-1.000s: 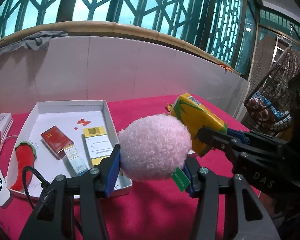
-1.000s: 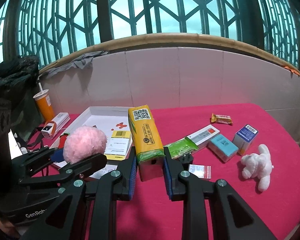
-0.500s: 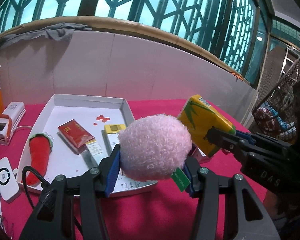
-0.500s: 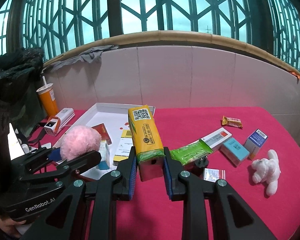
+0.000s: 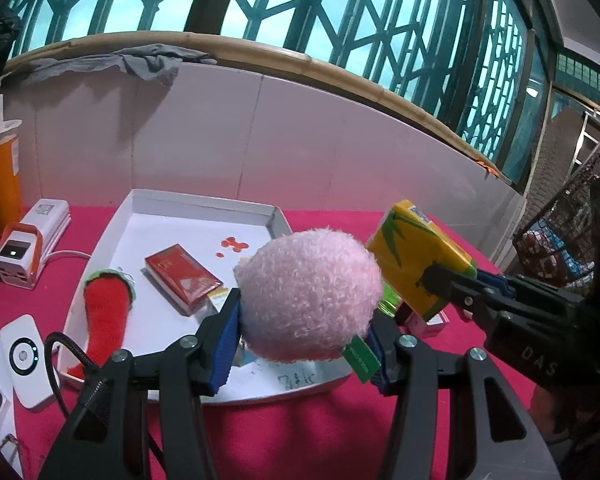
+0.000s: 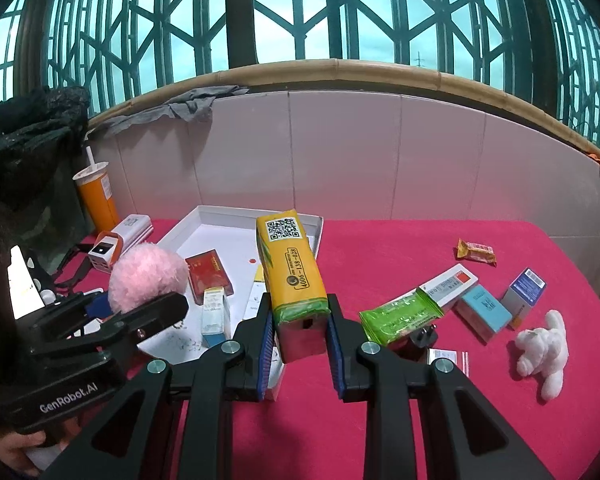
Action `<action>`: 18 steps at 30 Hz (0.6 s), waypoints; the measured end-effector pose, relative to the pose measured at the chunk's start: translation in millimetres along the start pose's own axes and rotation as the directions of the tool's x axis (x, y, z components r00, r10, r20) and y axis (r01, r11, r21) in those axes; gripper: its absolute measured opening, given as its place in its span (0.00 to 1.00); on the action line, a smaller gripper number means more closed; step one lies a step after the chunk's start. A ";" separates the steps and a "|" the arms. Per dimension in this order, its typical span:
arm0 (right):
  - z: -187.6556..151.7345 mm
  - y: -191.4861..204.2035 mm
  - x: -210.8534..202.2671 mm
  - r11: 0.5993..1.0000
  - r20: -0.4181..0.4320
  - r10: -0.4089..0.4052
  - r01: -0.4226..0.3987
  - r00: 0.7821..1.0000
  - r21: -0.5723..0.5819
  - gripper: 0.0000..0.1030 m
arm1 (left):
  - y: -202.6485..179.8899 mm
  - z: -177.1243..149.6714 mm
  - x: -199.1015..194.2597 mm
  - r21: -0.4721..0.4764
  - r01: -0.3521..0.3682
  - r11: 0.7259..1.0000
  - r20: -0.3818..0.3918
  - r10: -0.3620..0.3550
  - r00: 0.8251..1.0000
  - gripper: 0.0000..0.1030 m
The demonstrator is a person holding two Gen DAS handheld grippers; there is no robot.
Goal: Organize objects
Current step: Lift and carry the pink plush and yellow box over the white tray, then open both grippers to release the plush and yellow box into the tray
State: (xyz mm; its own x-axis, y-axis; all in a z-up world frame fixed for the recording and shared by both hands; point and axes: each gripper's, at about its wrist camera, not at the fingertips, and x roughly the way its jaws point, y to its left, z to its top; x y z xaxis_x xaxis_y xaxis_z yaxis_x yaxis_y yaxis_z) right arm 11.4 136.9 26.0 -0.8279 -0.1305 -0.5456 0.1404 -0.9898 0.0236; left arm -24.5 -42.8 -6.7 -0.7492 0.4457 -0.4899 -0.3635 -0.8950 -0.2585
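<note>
My left gripper [image 5: 302, 344] is shut on a fluffy pink plush ball [image 5: 308, 294], held above the near right part of a white tray [image 5: 204, 204]. The ball [image 6: 148, 276] and the left gripper [image 6: 112, 316] also show at the left of the right wrist view. My right gripper [image 6: 300, 336] is shut on a yellow tissue pack [image 6: 292, 276] with a QR label, lifted over the tray's right edge [image 6: 320, 228]. That pack [image 5: 420, 268] sits just right of the ball in the left wrist view. In the tray lie a red box [image 5: 182, 274] and a red plush chilli [image 5: 106, 312].
On the red cloth to the right lie a green packet [image 6: 400, 316], a white-and-red box [image 6: 452, 284], two blue boxes [image 6: 486, 312], a snack wrapper [image 6: 476, 252] and a white plush animal [image 6: 544, 352]. Left of the tray stand an orange cup [image 5: 0, 176] and white chargers [image 5: 32, 248].
Both grippers have shifted left with their loads, so the tray now sits more under them. The orange cup has come into the left wrist view. Neither grip has altered.
</note>
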 end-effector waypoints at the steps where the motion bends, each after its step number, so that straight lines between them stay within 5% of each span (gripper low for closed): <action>1: 0.5 0.8 0.9 1.000 0.001 -0.002 0.002 1.000 0.000 0.25 | 1.5 0.9 0.0 -0.001 -0.004 1.000 0.001 0.004 1.000 0.51; 18: 22.0 25.4 34.2 1.000 -0.018 0.016 -0.016 1.000 -0.026 0.25 | 36.3 32.9 15.7 -0.017 -0.099 0.995 0.014 0.099 0.995 0.51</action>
State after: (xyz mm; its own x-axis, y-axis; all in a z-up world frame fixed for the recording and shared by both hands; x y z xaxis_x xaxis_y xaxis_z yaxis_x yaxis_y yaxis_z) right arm -25.3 106.1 26.4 -0.8158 -0.1451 -0.5599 0.1681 -0.9857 0.0105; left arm -67.7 -68.8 3.6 -0.7893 0.3548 -0.5011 -0.2782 -0.9342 -0.2233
